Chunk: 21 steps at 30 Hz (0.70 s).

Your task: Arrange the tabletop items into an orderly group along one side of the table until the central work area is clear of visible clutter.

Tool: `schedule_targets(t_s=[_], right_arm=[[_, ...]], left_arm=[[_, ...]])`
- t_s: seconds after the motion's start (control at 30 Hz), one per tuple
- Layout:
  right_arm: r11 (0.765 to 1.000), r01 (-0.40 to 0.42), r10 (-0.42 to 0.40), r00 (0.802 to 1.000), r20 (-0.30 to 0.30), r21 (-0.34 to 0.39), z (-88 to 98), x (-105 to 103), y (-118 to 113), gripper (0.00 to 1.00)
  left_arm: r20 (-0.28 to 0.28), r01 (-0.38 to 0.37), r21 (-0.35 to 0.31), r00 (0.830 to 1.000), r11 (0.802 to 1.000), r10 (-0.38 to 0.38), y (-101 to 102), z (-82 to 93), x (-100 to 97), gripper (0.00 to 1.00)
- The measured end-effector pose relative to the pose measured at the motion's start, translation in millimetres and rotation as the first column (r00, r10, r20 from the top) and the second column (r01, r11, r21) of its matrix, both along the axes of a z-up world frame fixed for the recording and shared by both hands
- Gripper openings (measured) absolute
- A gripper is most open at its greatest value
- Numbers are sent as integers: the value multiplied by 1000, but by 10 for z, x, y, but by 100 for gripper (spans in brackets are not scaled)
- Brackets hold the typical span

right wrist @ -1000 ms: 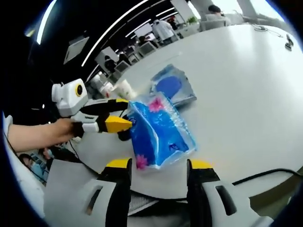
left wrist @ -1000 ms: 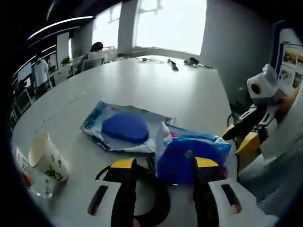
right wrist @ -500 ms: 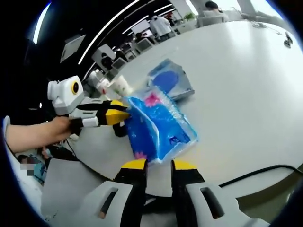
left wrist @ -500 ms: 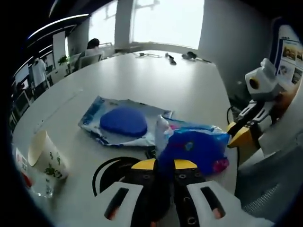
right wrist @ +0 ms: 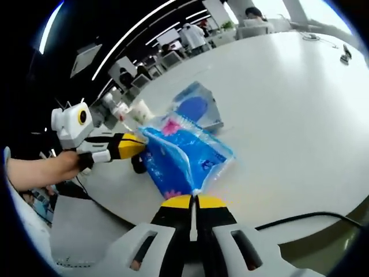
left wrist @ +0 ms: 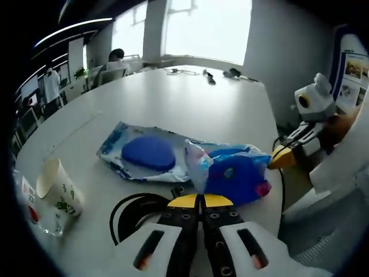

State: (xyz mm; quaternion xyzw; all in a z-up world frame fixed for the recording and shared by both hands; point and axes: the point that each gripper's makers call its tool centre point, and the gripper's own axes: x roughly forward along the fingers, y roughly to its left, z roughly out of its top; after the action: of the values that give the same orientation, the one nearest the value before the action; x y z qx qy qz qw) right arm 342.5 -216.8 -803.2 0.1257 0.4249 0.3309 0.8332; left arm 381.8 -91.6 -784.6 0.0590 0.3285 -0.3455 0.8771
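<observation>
Left gripper (left wrist: 200, 199): jaws pressed together on the near edge of the blue tissue pack (left wrist: 233, 173), seen from its own camera; from the right gripper view, comes in from the left with its yellow tips at the pack's far corner (right wrist: 134, 145), held by a hand (right wrist: 43, 171).
Right gripper (right wrist: 193, 201): jaws closed flat on the pack's near edge (right wrist: 181, 156); from the left gripper view, yellow tip touching the pack's right end (left wrist: 281, 157).
Blue tissue pack: pinched at opposite ends by both grippers, near the table's front edge, crinkled clear wrap with pink flower marks (whether lifted off the surface or dragging on it cannot be told).
Pouch with blue pad (left wrist: 149, 153): flat on the white table (left wrist: 196, 98), just beyond the pack, touching or overlapped at one corner.
Paper cup (left wrist: 57, 187): upright at the left edge, green print on it, well apart from the pack.
Black ring (left wrist: 135, 210): lying flat on the table just before the left jaws.
Far end of table: cables and small dark items (left wrist: 210, 77), too small to name.
Black cable (right wrist: 300, 218): along the table edge by the right gripper.
Background: people at desks behind the table (right wrist: 193, 34).
</observation>
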Motion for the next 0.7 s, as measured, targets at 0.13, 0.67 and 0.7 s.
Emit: schedule_targets(t_s=[0.13,0.67,0.7], right_arm=[[1000,-27,27,999,24,2,92,72,-47,0],[1000,-15,17,992,127,-13,408,583,-376,0],[1000,-8,10,991,136,-13,436,634,-407,0]], left_arm=[[-15,-30,-11,999,1000,30,-9,5,-9,0],[-1,-153,-125,988,980,154,-290,275,203,0],[-1,-153,-125,988,980,154,-319,289,218,0]])
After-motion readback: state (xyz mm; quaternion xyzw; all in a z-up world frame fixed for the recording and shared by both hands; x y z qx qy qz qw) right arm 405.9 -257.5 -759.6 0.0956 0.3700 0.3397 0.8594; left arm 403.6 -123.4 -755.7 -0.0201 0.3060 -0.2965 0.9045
